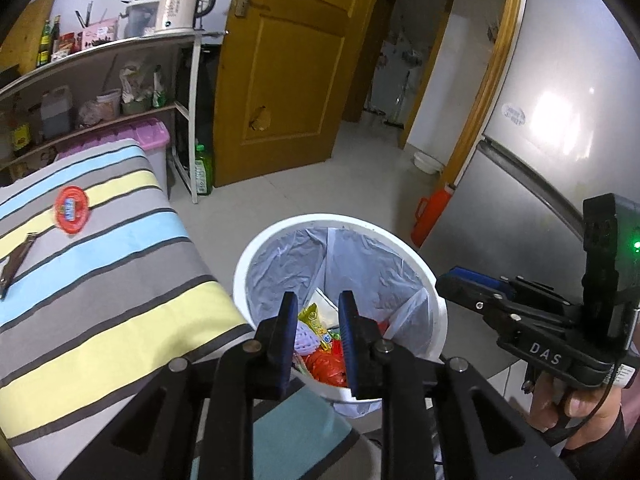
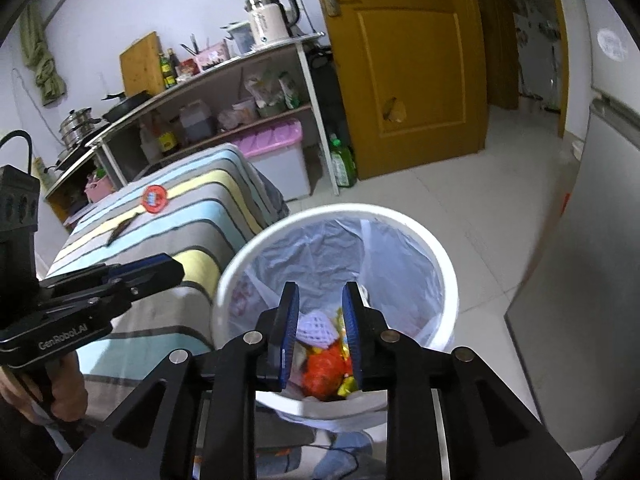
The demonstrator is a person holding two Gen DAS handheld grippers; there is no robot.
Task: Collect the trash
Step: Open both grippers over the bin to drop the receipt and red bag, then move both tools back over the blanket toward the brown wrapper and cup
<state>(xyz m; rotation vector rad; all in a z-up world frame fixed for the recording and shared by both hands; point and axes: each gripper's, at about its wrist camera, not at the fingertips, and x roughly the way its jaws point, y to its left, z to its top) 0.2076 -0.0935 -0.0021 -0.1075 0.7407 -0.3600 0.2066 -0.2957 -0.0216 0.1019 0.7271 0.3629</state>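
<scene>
Floor: pale glossy tiles [image 1: 360, 168] are seen beside a striped cloth-covered table [image 1: 100, 280].
Bin: one round white bin [image 1: 256, 252], lined with thin crinkled plastic, holds wrappers [image 1: 332, 364].
Table trash: one round red lid [image 1: 72, 210].
Left gripper [image 1: 318, 344]: narrowly parted, nothing held.
Right gripper [image 2: 320, 336]: narrowly parted, empty.
</scene>
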